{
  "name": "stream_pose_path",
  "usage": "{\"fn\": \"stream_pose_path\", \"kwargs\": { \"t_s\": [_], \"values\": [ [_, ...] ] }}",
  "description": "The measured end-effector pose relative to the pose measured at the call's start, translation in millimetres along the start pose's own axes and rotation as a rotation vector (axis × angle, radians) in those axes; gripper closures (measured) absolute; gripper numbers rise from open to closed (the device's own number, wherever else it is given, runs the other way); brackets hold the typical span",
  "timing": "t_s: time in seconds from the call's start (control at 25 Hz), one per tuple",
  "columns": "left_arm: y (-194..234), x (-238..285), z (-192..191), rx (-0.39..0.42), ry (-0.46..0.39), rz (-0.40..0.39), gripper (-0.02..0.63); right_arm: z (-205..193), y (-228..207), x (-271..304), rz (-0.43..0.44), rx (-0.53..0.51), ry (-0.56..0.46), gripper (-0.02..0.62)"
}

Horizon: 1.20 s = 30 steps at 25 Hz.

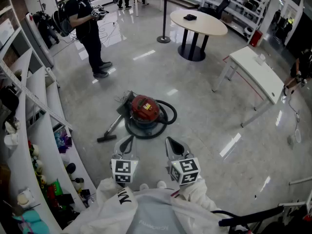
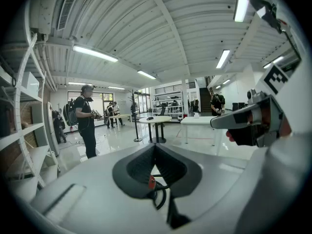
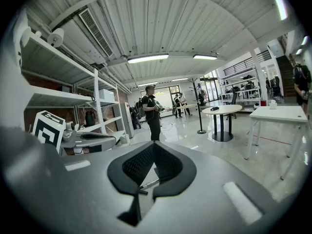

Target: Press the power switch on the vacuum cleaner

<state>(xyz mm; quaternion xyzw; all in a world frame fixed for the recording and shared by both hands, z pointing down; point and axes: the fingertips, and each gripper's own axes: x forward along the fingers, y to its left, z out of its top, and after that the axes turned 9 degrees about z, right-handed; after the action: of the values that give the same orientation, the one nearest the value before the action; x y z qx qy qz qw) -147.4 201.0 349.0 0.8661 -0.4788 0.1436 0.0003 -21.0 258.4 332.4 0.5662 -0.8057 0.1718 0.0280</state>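
Observation:
The red canister vacuum cleaner (image 1: 145,107) sits on the glossy floor, ringed by its black hose (image 1: 168,117). Its wand and floor head (image 1: 107,137) lie to its left. Both grippers hang above the floor just short of it. My left gripper (image 1: 130,138) and right gripper (image 1: 168,140) are side by side, each shut with nothing in it. In the left gripper view the jaws (image 2: 155,145) meet at the tip, and a sliver of the red vacuum cleaner (image 2: 151,181) shows through the gap below. The right gripper (image 3: 153,143) looks the same, with the wand (image 3: 149,183) showing through.
White shelves (image 1: 30,111) with small items line the left side. A person in black with a backpack (image 1: 89,27) stands beyond the vacuum. A round table (image 1: 198,22), a stanchion post (image 1: 164,37) and a long white table (image 1: 257,69) stand at the back and right.

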Motion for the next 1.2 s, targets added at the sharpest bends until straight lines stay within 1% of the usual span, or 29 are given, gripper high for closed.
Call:
{"fn": "stream_pose_path", "kwargs": {
  "t_s": [0.44,0.68,1.0,1.2],
  "values": [
    [-5,0,-3,0.004,0.008,-0.009,0.606,-5,-2,-2,0.004,-0.002,0.001,0.597],
    [-10,2,0,0.014,0.009,-0.013,0.606,-2,-4,-6,0.015,0.017,-0.022,0.595],
    [-31,11,3,0.036,0.019,-0.038,0.606,-4,-22,-19,-0.001,0.045,-0.035,0.595],
    [-51,18,4,0.071,0.026,-0.055,0.606,-13,-39,-32,-0.020,0.056,-0.029,0.597]
  ]
}}
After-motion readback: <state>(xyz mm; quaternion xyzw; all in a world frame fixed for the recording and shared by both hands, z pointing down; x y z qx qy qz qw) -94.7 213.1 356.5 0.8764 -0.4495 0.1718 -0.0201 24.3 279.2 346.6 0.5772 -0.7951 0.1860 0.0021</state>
